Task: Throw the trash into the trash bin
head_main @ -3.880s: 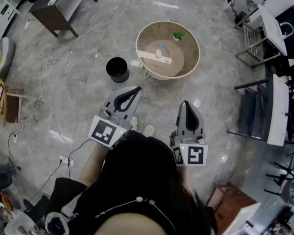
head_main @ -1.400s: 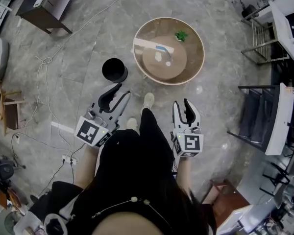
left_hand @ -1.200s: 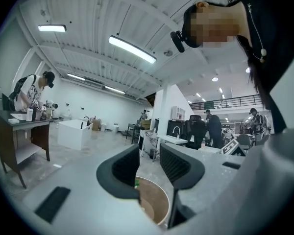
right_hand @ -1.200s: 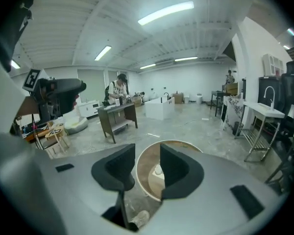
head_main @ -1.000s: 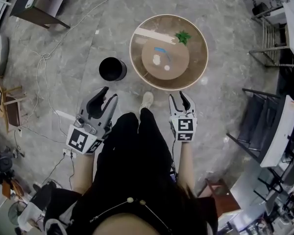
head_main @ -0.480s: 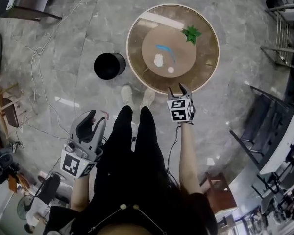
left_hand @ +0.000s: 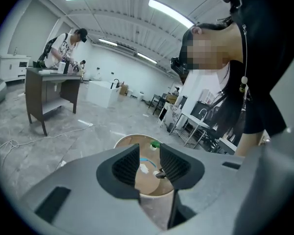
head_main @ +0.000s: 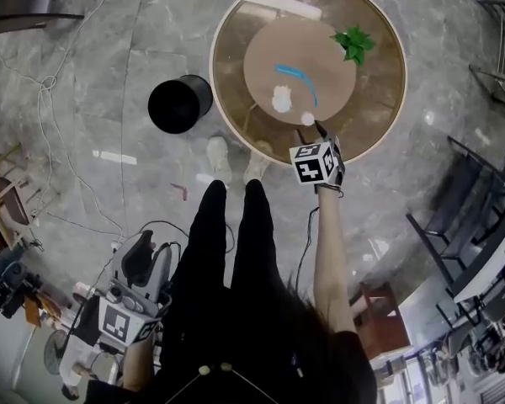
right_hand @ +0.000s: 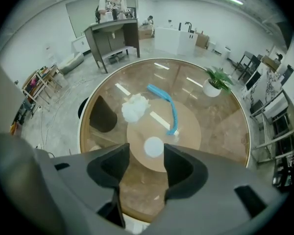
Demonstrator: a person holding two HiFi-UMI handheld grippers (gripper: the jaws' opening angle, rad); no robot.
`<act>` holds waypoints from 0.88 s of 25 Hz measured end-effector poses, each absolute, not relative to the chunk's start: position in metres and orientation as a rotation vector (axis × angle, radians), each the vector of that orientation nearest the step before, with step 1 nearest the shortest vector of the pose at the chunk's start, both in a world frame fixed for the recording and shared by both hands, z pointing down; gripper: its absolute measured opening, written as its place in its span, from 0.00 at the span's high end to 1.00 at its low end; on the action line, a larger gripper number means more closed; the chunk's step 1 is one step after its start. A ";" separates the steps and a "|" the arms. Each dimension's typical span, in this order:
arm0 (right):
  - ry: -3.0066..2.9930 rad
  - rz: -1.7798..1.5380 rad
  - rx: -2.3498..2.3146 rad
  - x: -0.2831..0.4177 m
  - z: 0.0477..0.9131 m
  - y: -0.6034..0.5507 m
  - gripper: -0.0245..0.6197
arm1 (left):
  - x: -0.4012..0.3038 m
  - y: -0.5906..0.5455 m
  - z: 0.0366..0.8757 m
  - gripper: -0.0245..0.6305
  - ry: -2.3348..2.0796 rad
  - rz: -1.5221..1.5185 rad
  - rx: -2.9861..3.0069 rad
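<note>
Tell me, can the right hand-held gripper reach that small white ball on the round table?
Probably yes: the right hand-held gripper hangs above the table; its jaws have just been opening, empty, with the white ball straight ahead.

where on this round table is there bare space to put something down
Bare: the glass ring on the left, beside the crumpled paper, and on the right, this side of the potted plant. Crowded: the middle disc, where paper, blue strip and white ball sit close together.

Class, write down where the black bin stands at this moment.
In the head view the bin stands on the floor at upper left, just left of the round glass table and beyond the person's shoes.
</note>
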State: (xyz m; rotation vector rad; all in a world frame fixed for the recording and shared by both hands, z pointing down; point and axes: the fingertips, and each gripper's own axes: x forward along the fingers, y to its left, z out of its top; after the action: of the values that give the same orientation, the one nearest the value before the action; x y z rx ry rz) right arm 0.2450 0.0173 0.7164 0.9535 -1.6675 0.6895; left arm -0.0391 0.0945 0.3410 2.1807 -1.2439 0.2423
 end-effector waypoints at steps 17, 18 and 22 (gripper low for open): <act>-1.615 0.697 0.899 0.253 0.744 0.006 0.69 | -0.049 0.081 0.362 0.76 -1.243 0.256 2.123; -1.622 0.683 0.905 0.252 0.739 0.004 0.69 | -0.049 0.081 0.362 0.76 -1.244 0.257 2.123; -1.664 0.634 0.939 0.242 0.713 -0.004 0.69 | -0.049 0.083 0.362 0.76 -1.251 0.262 2.122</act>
State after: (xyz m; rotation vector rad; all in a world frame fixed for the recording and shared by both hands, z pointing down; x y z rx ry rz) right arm 0.2417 -0.0042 0.7129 0.9388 -1.6640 0.6337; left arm -0.0488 0.0828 0.3621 2.1220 -1.2511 0.2623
